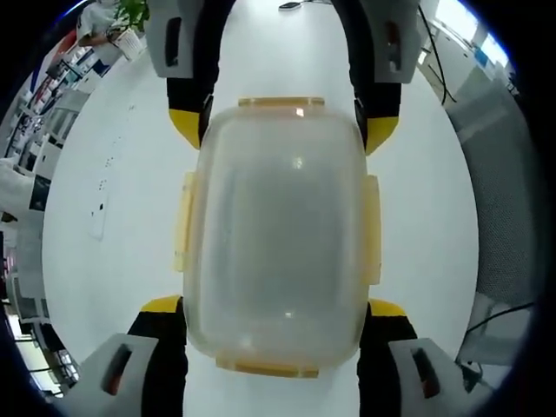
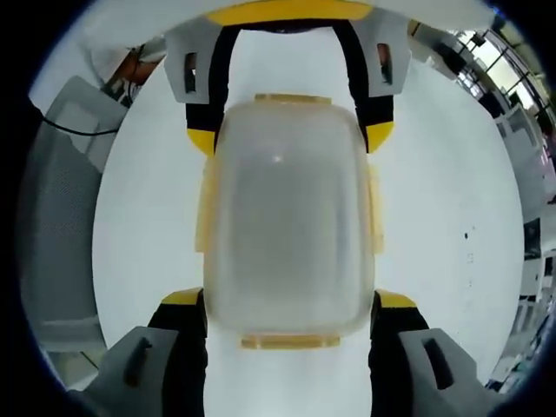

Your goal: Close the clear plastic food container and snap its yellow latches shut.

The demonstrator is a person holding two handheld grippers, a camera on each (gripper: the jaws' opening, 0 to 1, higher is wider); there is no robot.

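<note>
Clear container [image 1: 280, 234] held between both grippers above the white table [image 1: 113, 156].

We see its frosted lid seated, 4 yellow latches [image 1: 183, 222] at the edges; left gripper [image 1: 271, 334] and right gripper [image 2: 291, 313] each pinch 1 end.

Container [image 1: 278, 234] on table [image 1: 113, 174], between opposing grippers' jaws

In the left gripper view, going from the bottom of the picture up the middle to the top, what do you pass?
Bottom yellow latch → clear container lid → top yellow latch → bare white table between the other gripper's fingers.
</note>
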